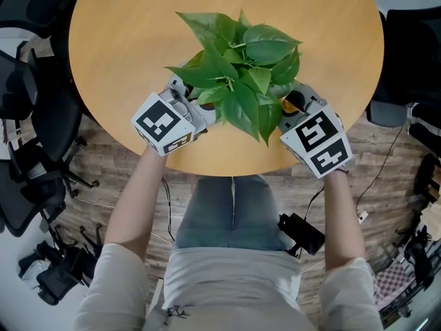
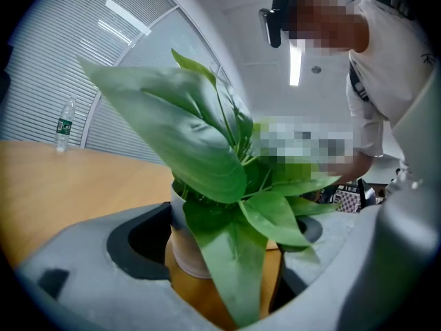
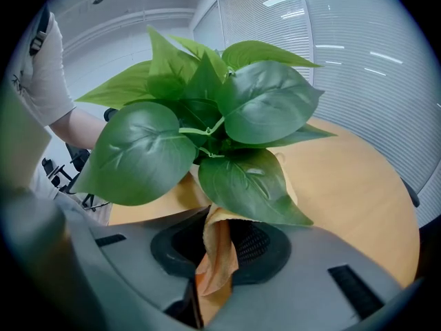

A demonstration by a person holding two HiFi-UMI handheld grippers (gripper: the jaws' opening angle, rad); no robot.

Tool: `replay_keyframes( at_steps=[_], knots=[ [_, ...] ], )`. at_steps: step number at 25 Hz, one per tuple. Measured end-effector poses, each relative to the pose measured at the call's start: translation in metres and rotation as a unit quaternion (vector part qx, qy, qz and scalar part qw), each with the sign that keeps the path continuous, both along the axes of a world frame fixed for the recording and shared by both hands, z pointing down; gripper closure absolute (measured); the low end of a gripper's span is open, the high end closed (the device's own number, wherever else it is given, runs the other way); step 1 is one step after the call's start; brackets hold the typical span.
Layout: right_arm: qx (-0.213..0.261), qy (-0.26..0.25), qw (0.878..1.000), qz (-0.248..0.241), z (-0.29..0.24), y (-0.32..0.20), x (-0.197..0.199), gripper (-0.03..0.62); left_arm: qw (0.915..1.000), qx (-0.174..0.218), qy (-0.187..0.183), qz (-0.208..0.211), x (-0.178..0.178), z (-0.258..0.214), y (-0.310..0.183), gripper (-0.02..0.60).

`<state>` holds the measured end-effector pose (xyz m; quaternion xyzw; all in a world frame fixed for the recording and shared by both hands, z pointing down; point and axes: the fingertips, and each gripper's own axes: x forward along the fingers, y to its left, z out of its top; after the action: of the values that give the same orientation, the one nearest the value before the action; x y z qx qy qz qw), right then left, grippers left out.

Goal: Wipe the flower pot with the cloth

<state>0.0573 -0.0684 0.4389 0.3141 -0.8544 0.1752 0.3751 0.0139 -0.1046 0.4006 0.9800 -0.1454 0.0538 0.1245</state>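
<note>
The right gripper has its jaws pressed together on an orange cloth, which is pinched low down. A folded tongue of the cloth rises from the pinch and leans forward under the leaves. Straight ahead of those jaws, just past the cloth's free end, should be the flower pot. The right gripper view hides its wall behind foliage, so I cannot tell whether cloth and pot are touching. The left gripper view shows the pot better: it is pale and upright, with its long axis vertical. It stands between the spread jaws of the left gripper, close to the left-hand jaw, with bare tabletop showing on its other side (so the jaws look to be around it rather than clamped on it). In the head view the two grippers flank the plant. The pot sits between them near the round table's near edge, roughly midway along that edge, and the far half of the table is bare wood. The cloth-bearing right gripper is the one placed to wipe. As I judge it, the coming stroke depends on the pot lying inward, to that gripper's left, and on the cloth travelling around the upright wall while the left jaws steady it.
</note>
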Motion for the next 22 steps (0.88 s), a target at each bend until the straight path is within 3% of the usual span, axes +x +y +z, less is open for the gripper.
replay_keyframes(
  at_steps=[22],
  knots=[
    [-0.011,-0.015,1.000,-0.006,0.001,0.016,-0.010,0.533,0.9933,0.002,-0.008,-0.115,0.003,0.001,0.000,0.129]
  ],
)
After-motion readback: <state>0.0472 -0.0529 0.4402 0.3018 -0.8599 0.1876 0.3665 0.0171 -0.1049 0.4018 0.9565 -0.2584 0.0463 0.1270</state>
